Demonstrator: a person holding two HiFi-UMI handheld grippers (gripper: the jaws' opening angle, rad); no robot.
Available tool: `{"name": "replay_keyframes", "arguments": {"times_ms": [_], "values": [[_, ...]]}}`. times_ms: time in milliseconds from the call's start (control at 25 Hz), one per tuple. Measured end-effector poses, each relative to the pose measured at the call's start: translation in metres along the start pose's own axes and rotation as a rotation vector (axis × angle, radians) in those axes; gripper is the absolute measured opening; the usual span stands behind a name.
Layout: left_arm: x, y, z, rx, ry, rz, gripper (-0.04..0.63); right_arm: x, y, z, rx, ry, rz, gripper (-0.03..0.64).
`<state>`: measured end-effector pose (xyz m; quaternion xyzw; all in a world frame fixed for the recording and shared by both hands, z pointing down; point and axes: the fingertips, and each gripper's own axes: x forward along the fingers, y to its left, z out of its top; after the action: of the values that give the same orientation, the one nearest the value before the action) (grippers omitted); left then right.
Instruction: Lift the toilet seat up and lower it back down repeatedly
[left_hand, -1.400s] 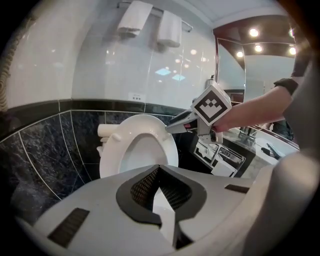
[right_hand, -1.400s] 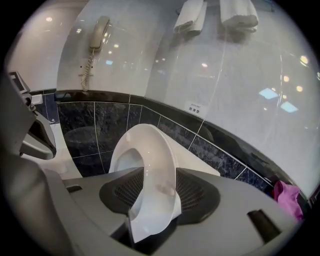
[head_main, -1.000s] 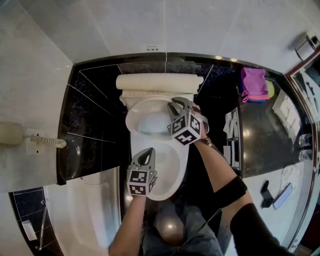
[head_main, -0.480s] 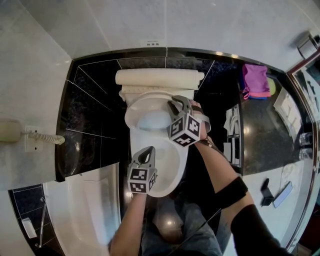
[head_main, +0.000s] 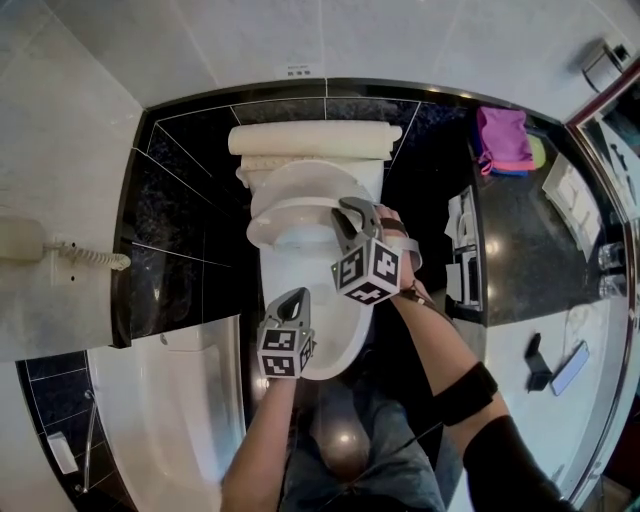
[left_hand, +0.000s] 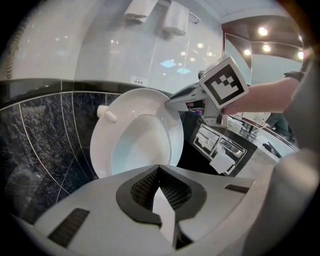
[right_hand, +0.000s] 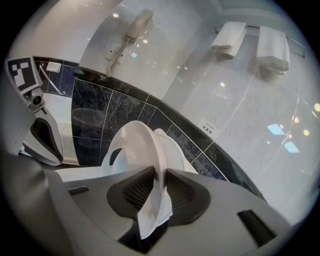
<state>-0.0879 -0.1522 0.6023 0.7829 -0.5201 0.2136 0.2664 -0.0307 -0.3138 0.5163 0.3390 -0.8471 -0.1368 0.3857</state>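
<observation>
I have the toilet seat (right_hand: 132, 132) pinched by its front rim in my right tool (right_hand: 156, 172). The pads press on either face of the white ring, so it is a narrow grip on a thin edge. The seat stands partway up, tilted between the bowl (head_main: 322, 368) below and the lid (right_hand: 175, 150), which leans back toward the cistern (head_main: 312, 138). I judge this to be the middle of a swing, neither the top nor the bottom of it (which way it is headed I cannot tell from this alone). My left tool (head_main: 291, 303) does no work here. Its tips are together with nothing between them, and it hangs near the front left of the bowl, apart from the seat. The next move calls for holding the pinch firm and following the arc round the hinge, letting my wrist turn with the seat so the pads stay flat on the rim and do not slide off. If the seat goes down, I should ease it onto the bowl, not drop it, and keep the left tool out of the closing gap.
</observation>
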Motion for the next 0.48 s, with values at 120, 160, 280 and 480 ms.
{"name": "replay_keyframes", "arguments": {"times_ms": [120,160,280,480], "values": [[-0.006,-0.002,-0.007,-0.002,0.003,0.002,-0.006,-0.016,0.015,0.000,-0.012,-0.002,-0.002,0.100],[-0.008,-0.002,-0.009,-0.002,0.002,0.003,-0.006,-0.021,0.021,0.000,-0.014,-0.002,-0.003,0.098],[-0.014,-0.003,-0.017,-0.004,0.001,0.004,-0.006,-0.039,0.039,-0.002,-0.021,-0.003,-0.005,0.097],[-0.026,-0.005,-0.031,-0.012,0.005,0.005,-0.006,-0.067,0.073,-0.006,-0.022,-0.010,-0.024,0.094]]}}
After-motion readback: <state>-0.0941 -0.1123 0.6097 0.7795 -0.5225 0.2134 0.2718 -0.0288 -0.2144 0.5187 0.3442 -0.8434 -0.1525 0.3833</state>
